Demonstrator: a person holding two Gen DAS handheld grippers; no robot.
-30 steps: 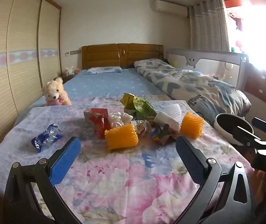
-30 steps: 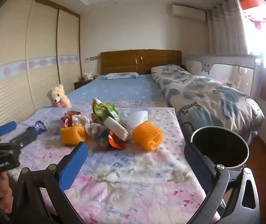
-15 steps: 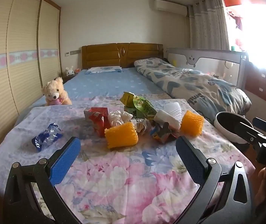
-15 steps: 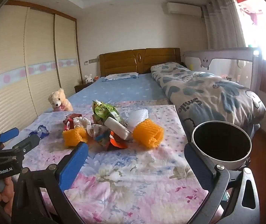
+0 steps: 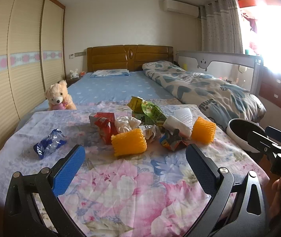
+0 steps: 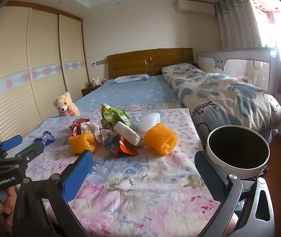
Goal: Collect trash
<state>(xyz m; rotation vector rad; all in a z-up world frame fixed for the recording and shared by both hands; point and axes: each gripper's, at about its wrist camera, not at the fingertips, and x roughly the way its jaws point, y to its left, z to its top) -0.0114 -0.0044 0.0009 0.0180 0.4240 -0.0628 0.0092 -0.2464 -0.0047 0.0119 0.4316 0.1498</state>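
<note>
A pile of trash lies on the floral sheet point(image 5: 120, 177): two orange foam nets point(image 5: 129, 142) point(image 6: 161, 141), a red wrapper point(image 5: 104, 123), a green pouch point(image 6: 114, 115), a white foam roll point(image 6: 127, 133) and crumpled paper. A blue wrapper point(image 5: 48, 146) lies apart at the left. A white bin point(image 6: 238, 153) with a dark inside stands off the bed's right edge. My left gripper point(image 5: 134, 161) is open and empty, short of the pile. My right gripper point(image 6: 144, 167) is open and empty, between the pile and the bin.
A teddy bear point(image 5: 58, 96) sits at the bed's left edge. A rolled quilt point(image 6: 219, 98) lies along the right side by a bed rail. A wardrobe point(image 5: 12, 69) fills the left wall. A headboard point(image 5: 129, 58) stands at the back.
Both grippers have moved slightly forward and up. The bin shows a little larger in the right wrist view. No trash has moved.
</note>
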